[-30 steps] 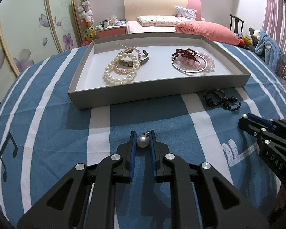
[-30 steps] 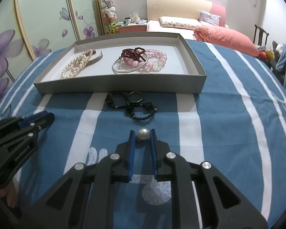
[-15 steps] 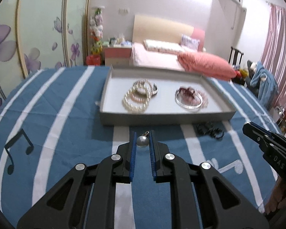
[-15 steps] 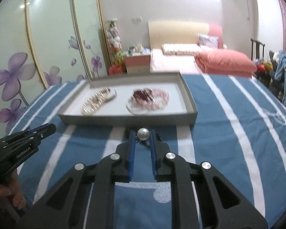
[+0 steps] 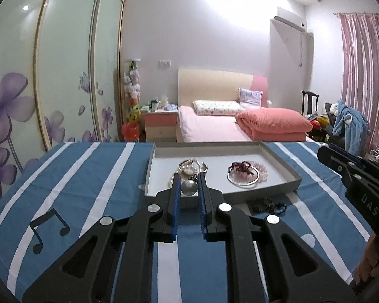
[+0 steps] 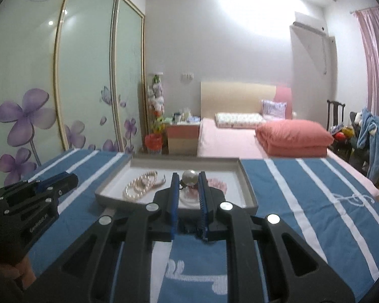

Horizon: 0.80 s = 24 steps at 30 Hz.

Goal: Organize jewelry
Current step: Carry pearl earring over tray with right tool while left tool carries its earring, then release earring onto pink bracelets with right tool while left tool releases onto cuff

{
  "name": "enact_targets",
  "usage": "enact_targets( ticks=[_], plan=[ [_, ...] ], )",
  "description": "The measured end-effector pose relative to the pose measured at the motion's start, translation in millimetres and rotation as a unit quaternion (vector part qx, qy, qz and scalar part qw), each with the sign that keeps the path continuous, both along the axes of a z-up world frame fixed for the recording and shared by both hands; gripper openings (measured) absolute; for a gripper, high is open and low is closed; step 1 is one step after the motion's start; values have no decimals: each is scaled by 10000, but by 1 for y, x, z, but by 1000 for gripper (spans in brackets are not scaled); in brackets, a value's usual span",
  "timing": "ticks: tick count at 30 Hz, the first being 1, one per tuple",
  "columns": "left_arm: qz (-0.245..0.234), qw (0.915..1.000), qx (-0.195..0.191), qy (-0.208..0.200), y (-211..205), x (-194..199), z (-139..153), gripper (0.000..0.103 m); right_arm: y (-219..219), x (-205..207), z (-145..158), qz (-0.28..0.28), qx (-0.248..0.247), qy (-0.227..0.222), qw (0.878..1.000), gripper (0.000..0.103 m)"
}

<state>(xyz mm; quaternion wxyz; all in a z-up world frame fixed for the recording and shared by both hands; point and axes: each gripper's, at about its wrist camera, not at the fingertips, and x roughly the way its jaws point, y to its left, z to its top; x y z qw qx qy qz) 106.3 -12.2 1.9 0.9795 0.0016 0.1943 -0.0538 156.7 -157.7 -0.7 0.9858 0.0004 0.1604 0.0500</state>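
Note:
My left gripper is shut on a round pearl earring, held up over the near edge of the grey tray. My right gripper is shut on a second pearl earring, also raised in front of the tray. Inside the tray lie pearl bracelets, a silver cuff, a silver bangle, dark red beads and pink beads. A black bead bracelet lies on the cloth in front of the tray.
The blue cloth with white stripes covers the table. Each gripper shows at the edge of the other's view: the right gripper's black body, the left gripper's black body. A bed with a pink quilt and sliding wardrobe doors stand beyond.
Both grippers have risen and tilted up toward level, each still holding its pearl earring. The tray now sits lower and smaller in both views, with more of the room showing.

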Motion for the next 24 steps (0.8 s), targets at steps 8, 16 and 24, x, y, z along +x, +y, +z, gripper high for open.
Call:
enact_targets(
  ticks=[8,16,24],
  plan=[
    [68,10000,-10,-69,-2,2,-1,14,7,4,0,-135,-154,-210,9996,16],
    [120,9999,-1,-98,1,1,-4,14,10,6,-3,-191,-182,-226,9994,16],
    [13,10000,32,-39,0,11,-3,14,9,13,-1,-176,-188,-257,9993,16]
  ],
)
